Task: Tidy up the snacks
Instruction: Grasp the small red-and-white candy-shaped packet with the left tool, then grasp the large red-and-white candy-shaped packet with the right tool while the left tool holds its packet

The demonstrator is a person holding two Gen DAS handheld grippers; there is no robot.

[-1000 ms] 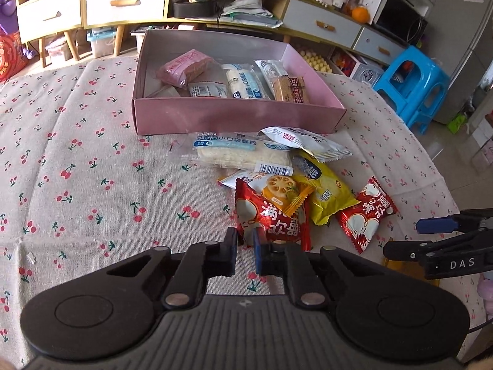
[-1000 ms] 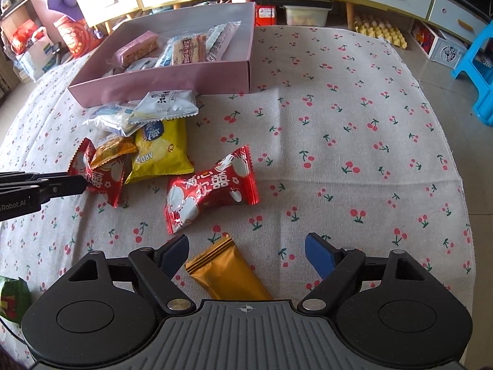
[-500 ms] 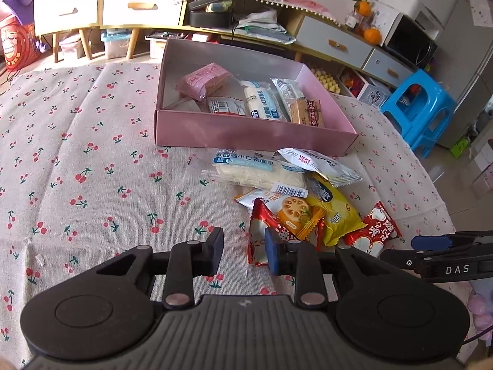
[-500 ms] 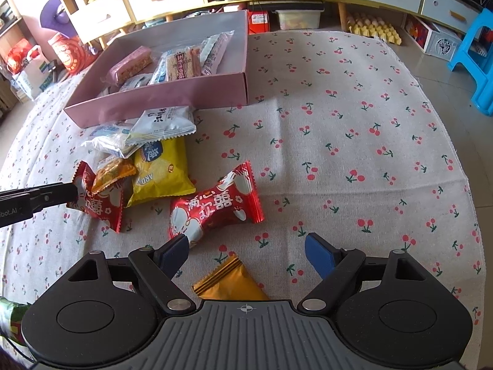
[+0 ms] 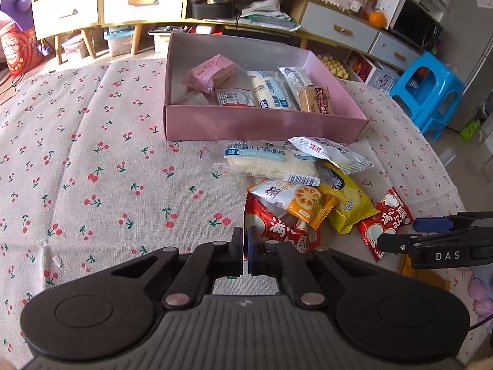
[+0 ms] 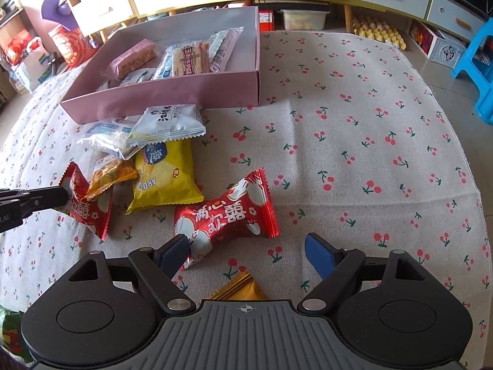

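A pink box (image 5: 265,123) at the back of the cherry-print cloth holds several wrapped snacks. In front of it lies a pile: a bread pack (image 5: 268,162), a white packet (image 5: 329,151), a yellow chip bag (image 5: 345,203), an orange biscuit packet (image 5: 305,200) and a red candy packet (image 5: 277,231). My left gripper (image 5: 245,246) is shut, pinching that red packet's left edge. A second red packet (image 6: 228,215) lies just ahead of my right gripper (image 6: 246,240), which stands open over it. A gold packet (image 6: 240,289) lies under its body.
The cloth-covered table drops off at the right, with a blue stool (image 5: 428,92) beyond on the floor. Low cabinets (image 5: 132,0) line the back wall. A green packet (image 6: 12,333) sits at the near left edge.
The left jaws opened half a second ago and have shut again at the red packet's edge. The right gripper stays open; the gold packet has slid lower under it in its view.
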